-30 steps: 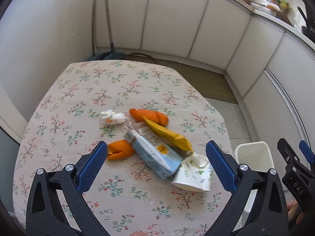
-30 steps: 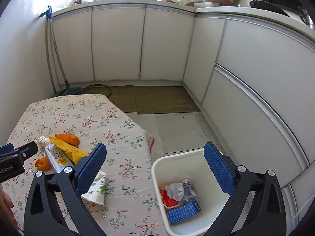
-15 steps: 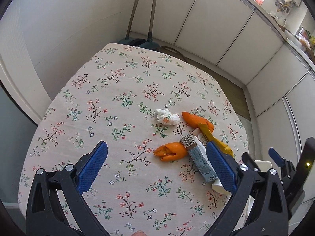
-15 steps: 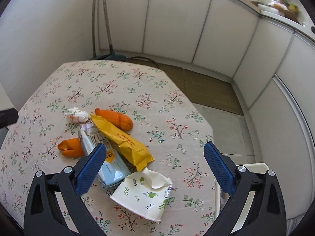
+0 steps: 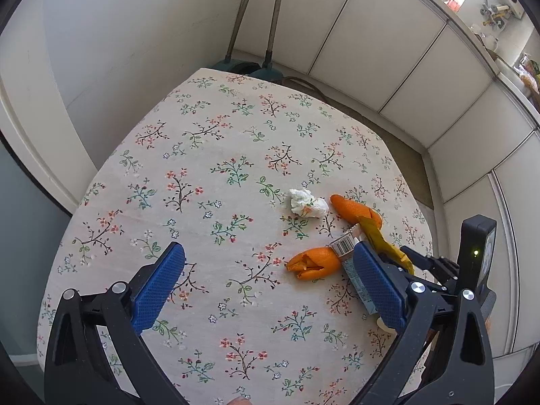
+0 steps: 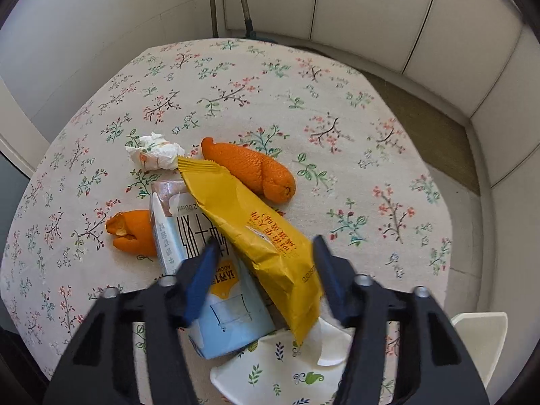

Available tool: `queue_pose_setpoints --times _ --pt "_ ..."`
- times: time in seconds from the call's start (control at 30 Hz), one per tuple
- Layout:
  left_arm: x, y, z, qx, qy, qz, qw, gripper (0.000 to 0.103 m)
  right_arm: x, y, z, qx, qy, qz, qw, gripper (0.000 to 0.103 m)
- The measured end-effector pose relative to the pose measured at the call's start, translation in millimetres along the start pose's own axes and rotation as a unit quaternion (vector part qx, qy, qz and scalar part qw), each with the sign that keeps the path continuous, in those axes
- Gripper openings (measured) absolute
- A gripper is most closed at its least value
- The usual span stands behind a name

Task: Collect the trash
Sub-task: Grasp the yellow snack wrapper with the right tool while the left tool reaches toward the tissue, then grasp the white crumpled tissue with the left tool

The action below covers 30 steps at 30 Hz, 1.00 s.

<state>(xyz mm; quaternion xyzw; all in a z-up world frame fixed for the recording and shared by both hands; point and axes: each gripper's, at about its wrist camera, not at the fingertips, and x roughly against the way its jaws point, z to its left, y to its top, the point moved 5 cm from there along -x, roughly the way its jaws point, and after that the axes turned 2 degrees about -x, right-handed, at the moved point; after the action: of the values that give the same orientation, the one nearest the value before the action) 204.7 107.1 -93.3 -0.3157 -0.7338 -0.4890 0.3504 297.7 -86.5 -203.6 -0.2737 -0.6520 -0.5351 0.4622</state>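
Yellow wrapper (image 6: 256, 236) lies across blue carton (image 6: 216, 287) on floral surface (image 6: 337, 108); your right tool (image 6: 265, 263) straddles it, jaws partly apart, gripping nothing. Your left tool (image 5: 270, 283) gapes wide, holding nothing, over surface.

wrapper (image 6: 256, 233) lies across carton (image 6: 206, 270); peel (image 6: 249, 168) behind, tissue (image 6: 153, 153) left.

A home kitchen. A tabletop (image 5: 209, 155) under a flowered cloth stands against a plain wall, and beyond its far edge runs a row of white base cabinets (image 5: 381, 44) topped by a counter (image 5: 479, 44) with a tap and jars by a bright window. Two mop handles (image 5: 256, 17) lean in the corner behind the tabletop.
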Motion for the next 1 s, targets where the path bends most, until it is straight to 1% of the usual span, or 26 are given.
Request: queue_pose_setpoints --times 0.03,0.1,0.13,0.17,0.3,0.43,0.5,0.53,0.57,0.63,0.7,0.77,0.87,1.0 --pt "-3 1 0 0.002 0.000 0.003 1.0000 0.096 -2 0 -1 -0.008 0.007 0.001 1.000 0.033" --pt "-9 2 0 0.003 -0.001 0.008 1.0000 0.096 -1 1 -3 -0.019 0.016 0.000 1.000 0.022" --pt "-13 3 -2 0.002 -0.001 0.012 0.9999 0.096 2 1 -3 -0.026 0.025 -0.004 0.999 0.020" --pt "-16 3 -4 0.000 0.000 0.015 0.9999 0.096 5 2 -2 -0.031 0.031 -0.007 0.999 0.014" --pt "-34 9 -17 -0.004 -0.002 0.024 0.9997 0.095 26 5 -1 -0.051 0.038 -0.033 0.997 0.014" --pt "-54 18 -30 0.003 -0.009 0.027 0.9996 0.094 57 7 -7 -0.087 0.050 -0.072 0.992 0.014" --pt "-66 23 -33 0.012 -0.008 0.031 0.9994 0.089 68 7 -12 -0.107 0.055 -0.086 0.989 0.014" --pt "-73 24 -34 0.021 -0.010 0.037 0.9991 0.088 74 6 -15 -0.114 0.055 -0.092 0.988 0.014" --pt "-81 25 -35 0.031 -0.014 0.045 0.9984 0.085 77 5 -17 -0.116 0.053 -0.096 0.987 0.014" --pt "-98 25 -37 0.049 -0.019 0.063 0.9966 0.077 81 3 -22 -0.118 0.052 -0.098 0.987 0.014" --pt "-111 26 -39 0.059 -0.017 0.073 0.9954 0.070 81 1 -29 -0.123 0.048 -0.096 0.987 0.014" --pt "-121 26 -40 0.062 -0.008 0.076 0.9951 0.067 83 -2 -38 -0.133 0.048 -0.094 0.986 0.014" --pt "-135 26 -42 0.058 0.009 0.077 0.9953 0.066 87 -5 -48 -0.139 0.046 -0.096 0.984 0.014" --pt "-148 26 -43 0.053 0.020 0.080 0.9952 0.065 90 -7 -53 -0.138 0.047 -0.096 0.985 0.014"
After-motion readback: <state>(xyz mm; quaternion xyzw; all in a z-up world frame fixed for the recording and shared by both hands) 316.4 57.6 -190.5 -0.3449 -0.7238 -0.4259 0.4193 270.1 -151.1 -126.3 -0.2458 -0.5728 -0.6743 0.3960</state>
